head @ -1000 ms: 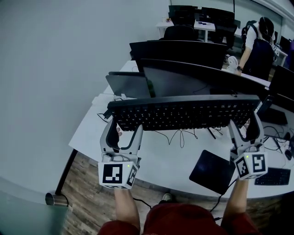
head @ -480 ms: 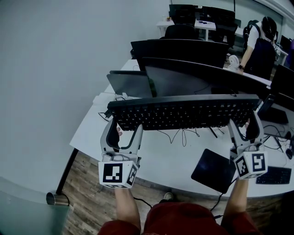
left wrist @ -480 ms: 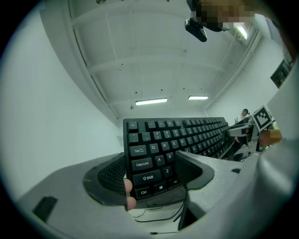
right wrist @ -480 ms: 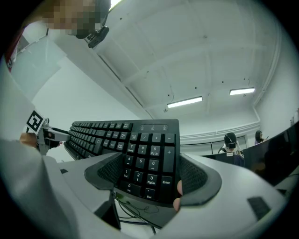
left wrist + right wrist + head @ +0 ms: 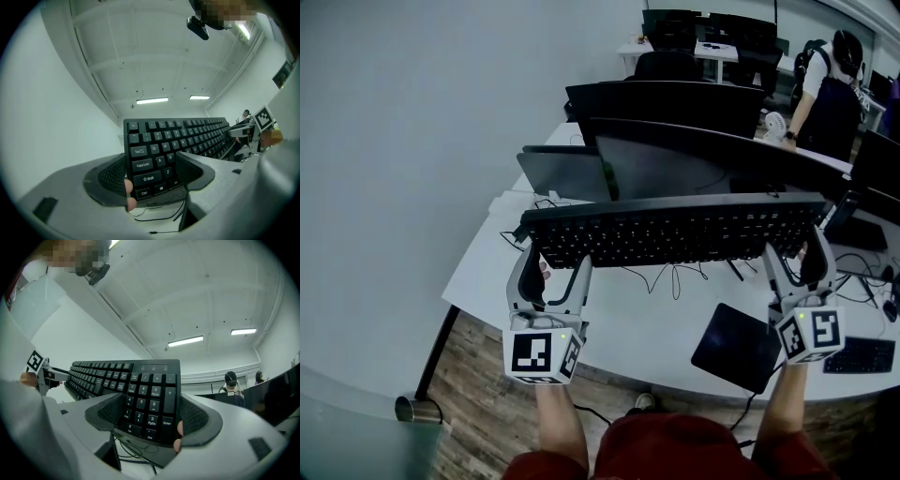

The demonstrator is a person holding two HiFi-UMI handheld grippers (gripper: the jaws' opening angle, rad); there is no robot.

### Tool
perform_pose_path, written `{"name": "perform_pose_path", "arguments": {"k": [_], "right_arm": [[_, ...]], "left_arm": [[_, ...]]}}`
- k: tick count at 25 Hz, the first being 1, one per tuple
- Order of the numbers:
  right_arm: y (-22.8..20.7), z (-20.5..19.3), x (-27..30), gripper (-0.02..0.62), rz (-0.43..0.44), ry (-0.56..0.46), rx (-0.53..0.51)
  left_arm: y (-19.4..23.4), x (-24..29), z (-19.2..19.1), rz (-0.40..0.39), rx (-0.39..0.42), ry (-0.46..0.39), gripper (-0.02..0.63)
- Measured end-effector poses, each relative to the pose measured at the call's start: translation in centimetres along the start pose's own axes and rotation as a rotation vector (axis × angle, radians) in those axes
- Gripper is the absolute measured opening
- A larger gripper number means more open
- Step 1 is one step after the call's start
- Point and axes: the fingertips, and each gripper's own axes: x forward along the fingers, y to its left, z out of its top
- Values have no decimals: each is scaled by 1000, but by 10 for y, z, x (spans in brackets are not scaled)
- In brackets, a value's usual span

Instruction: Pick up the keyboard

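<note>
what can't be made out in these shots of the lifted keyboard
- underside of the keyboard: faces away in every view
- its far key legends: both gripper views, too small and foreshortened
- lower edge of the monitor: head view, behind the keyboard
- right corner of the black pad: head view, covered by the right gripper

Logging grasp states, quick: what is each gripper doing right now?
Left gripper: shut on the keyboard, at its left end.
Right gripper: shut on the keyboard, at its right end.
</note>
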Motion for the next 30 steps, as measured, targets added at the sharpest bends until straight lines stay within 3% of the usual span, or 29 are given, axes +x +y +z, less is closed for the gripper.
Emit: {"name": "perform_pose_path", "arguments": {"k": [30], "right_arm": [[3,2,-8,365,-26,31,-2]], "left_arm": [[1,3,-1,-29,-34,15,328]]}}
